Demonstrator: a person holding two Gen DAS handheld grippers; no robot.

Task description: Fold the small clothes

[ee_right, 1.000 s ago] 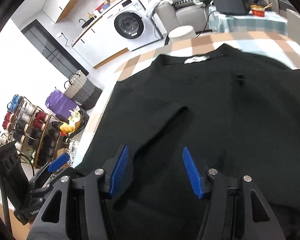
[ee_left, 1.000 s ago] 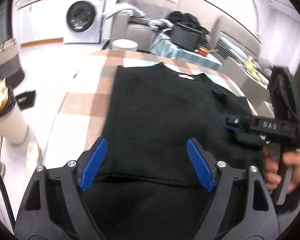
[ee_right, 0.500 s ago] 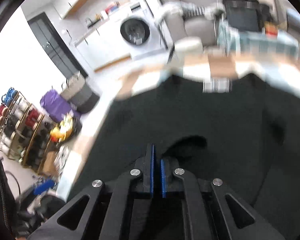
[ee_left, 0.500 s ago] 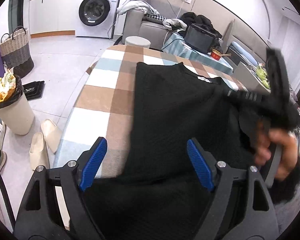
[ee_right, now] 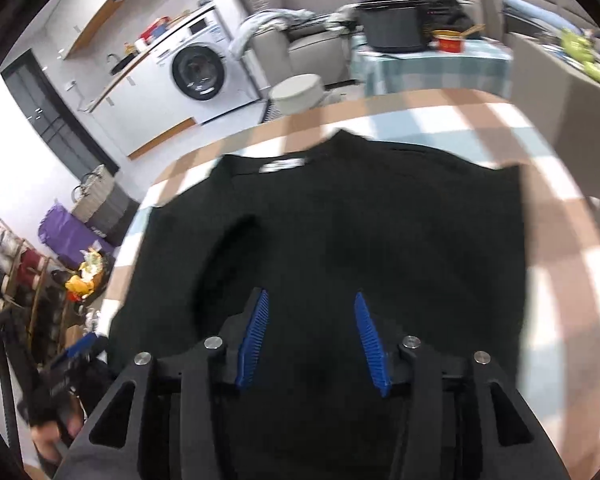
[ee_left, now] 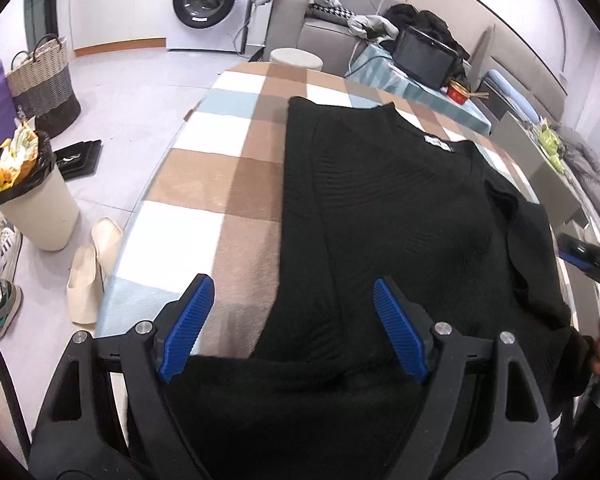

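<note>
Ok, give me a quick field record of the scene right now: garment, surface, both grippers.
garment: black sweater, lying on the table, white neck label showing
surface: checked tablecloth, bare to the sweater's left side
left gripper: open, over the sweater's near edge, holding nothing
right gripper: open, above the sweater, holding nothing

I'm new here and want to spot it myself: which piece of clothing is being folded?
Find the table with the brown, white and pale blue checked cloth. Spread flat on it lies a black knit sweater. It is the only garment there, marked by a small white label at its neckline.
</note>
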